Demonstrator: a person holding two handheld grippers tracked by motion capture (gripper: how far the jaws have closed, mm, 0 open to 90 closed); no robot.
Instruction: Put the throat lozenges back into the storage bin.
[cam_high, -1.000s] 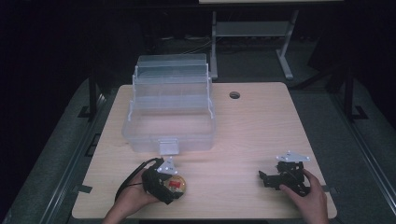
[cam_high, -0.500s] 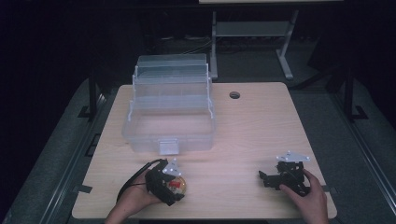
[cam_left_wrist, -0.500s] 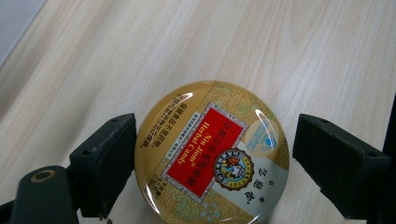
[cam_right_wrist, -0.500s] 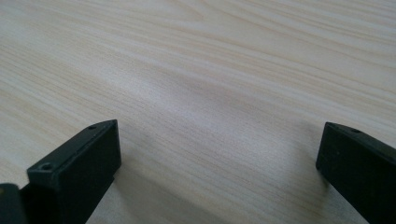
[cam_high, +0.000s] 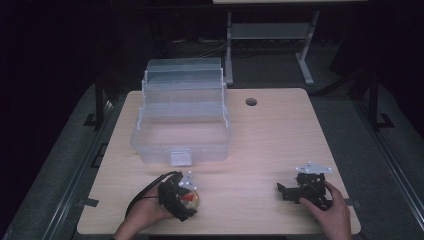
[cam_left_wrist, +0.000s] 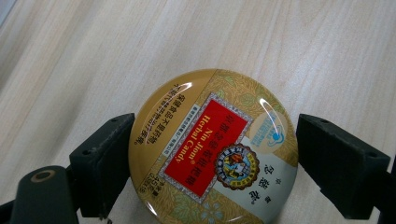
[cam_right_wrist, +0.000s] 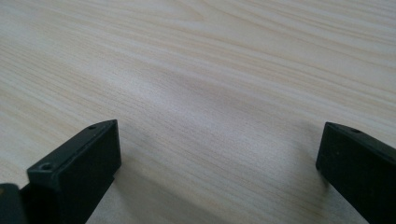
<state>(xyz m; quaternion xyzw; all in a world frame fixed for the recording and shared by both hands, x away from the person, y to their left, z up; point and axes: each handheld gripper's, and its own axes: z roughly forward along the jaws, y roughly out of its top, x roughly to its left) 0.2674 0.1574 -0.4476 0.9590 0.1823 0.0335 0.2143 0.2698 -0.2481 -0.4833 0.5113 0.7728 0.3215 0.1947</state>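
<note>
- Where the table's near left corner lies, a round candy tin (cam_left_wrist: 213, 148) rests flat on the wood, between the left gripper (cam_left_wrist: 212, 161)'s jaws: one pad touches its rim, the other stands just clear.
- The right gripper (cam_right_wrist: 219, 163) rests well apart, jaws spread over bare table (cam_high: 280, 135).
- A clear plastic toolbox (cam_high: 180, 117) stands open behind the tin.

Lit from overhead against a black room, with curved white glare streaks on the glossy round gold candy tin (cam_left_wrist: 212, 151) and softly blurred near edges.
</note>
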